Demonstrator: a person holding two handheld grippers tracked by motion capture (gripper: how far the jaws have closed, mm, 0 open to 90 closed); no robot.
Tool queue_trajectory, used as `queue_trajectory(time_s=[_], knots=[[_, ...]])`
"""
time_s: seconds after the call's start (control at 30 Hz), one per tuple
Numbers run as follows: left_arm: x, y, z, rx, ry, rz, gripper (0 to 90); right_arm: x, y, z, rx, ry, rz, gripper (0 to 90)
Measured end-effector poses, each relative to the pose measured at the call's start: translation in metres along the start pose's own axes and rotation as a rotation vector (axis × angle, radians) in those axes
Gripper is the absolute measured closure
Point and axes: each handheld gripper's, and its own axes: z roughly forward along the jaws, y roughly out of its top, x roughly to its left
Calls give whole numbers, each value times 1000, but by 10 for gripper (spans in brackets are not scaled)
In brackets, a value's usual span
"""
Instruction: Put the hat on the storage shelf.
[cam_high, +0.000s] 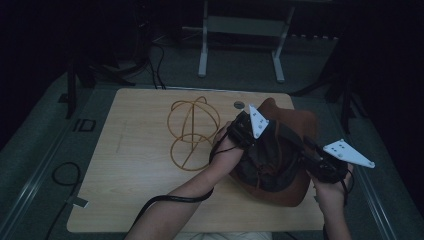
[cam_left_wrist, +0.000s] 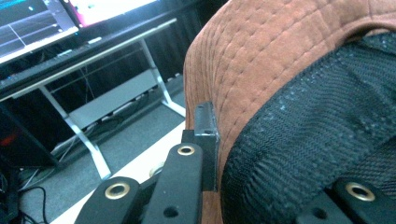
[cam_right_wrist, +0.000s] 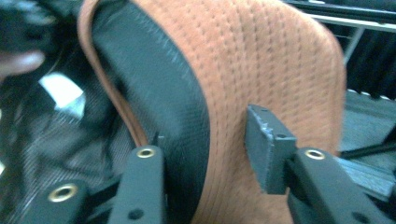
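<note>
We see the brown hat (cam_high: 292, 125) just right of the wire stand (cam_high: 192, 132), brim clamped by the left gripper (cam_high: 248, 131); right gripper (cam_high: 311, 156) jaws apart around the brim, unpressed; 1 grip may let it sag or slip.

Dim high view, brighter gripper views.
The tabletop (cam_high: 150, 165) is murky with black surroundings; close fabric looks soft, and monitors (cam_left_wrist: 56, 18) glare.

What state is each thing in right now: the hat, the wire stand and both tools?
Brown hat: upside down on the table, black lining facing up, brim gripped at the left.
Wire stand: upright on the table, bare, apart from the hat.
Left tool: shut on the brim.
Right tool: open, brim between its jaws.
</note>
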Motion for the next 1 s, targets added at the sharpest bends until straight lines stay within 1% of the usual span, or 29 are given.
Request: queue_trajectory(time_s=[0.07, 0.1, 0.13, 0.17, 0.2, 0.23, 0.3, 0.37, 0.4, 0.47, 0.5, 0.57, 0.6, 0.63, 0.67, 0.7, 0.73, 0.77, 0.8, 0.83, 0.87, 0.9, 0.93, 0.97, 1.0], knots=[[1, 1, -6, -26, 14, 3, 864, -1, -1, -7, -1, 26, -2, 583], [1, 1, -10, -46, 17, 12, 864, -2, -1, -12, -12, 24, -6, 576], [0, 2, -13, -55, 19, 14, 864, -3, 0, -17, -23, 26, -15, 569], [0, 2, -16, -68, 10, 16, 864, -4, 1, -22, -31, 33, -24, 551], [-1, 3, -17, -71, 13, 22, 864, -4, 2, -25, -37, 31, -39, 531], [0, 3, -18, -73, 10, 20, 864, -5, 3, -29, -44, 33, -54, 531], [2, 2, -19, -77, 4, 3, 864, -4, 5, -34, -58, 52, -70, 531], [6, 1, -20, -80, 16, -7, 864, -1, 6, -38, -51, 69, -96, 541], [9, 0, -21, -80, 18, -19, 864, 0, 6, -41, -48, 73, -101, 541], [17, -2, -22, -83, 7, -63, 864, -2, 7, -47, -53, 105, -109, 534], [20, -4, -23, -89, 0, -75, 864, -4, 7, -50, -58, 94, -107, 534], [23, -6, -25, -117, -28, -76, 863, -11, 6, -55, -67, 95, -90, 536], [24, -8, -27, -124, -37, -79, 864, -16, 5, -57, -71, 77, -84, 539], [25, -9, -28, -147, -65, -83, 864, -22, 5, -59, -70, 66, -74, 545], [26, -10, -30, -164, -74, -74, 863, -27, 4, -60, -67, 51, -66, 546], [26, -11, -32, -180, -76, -68, 863, -33, 4, -62, -68, 25, -54, 552], [28, -13, -35, -220, -127, -71, 863, -39, 3, -63, -69, 13, -43, 557], [28, -13, -38, -235, -128, -51, 863, -46, 2, -63, -66, -4, -39, 557], [28, -13, -39, -247, -133, -46, 863, -51, 1, -63, -61, -25, -30, 557], [30, -14, -41, -275, -188, -60, 863, -55, 1, -63, -59, -30, -21, 557], [30, -14, -44, -301, -209, -42, 862, -59, -1, -62, -57, -22, -11, 556], [29, -14, -45, -309, -222, -35, 862, -61, -2, -60, -54, -25, -9, 554], [30, -14, -47, -340, -286, -49, 862, -62, -2, -59, -54, -19, -11, 549], [29, -14, -48, -353, -294, -37, 862, -62, -3, -57, -55, 3, -8, 544], [28, -14, -50, -361, -305, -21, 862, -61, -4, -55, -57, 11, -7, 544]])
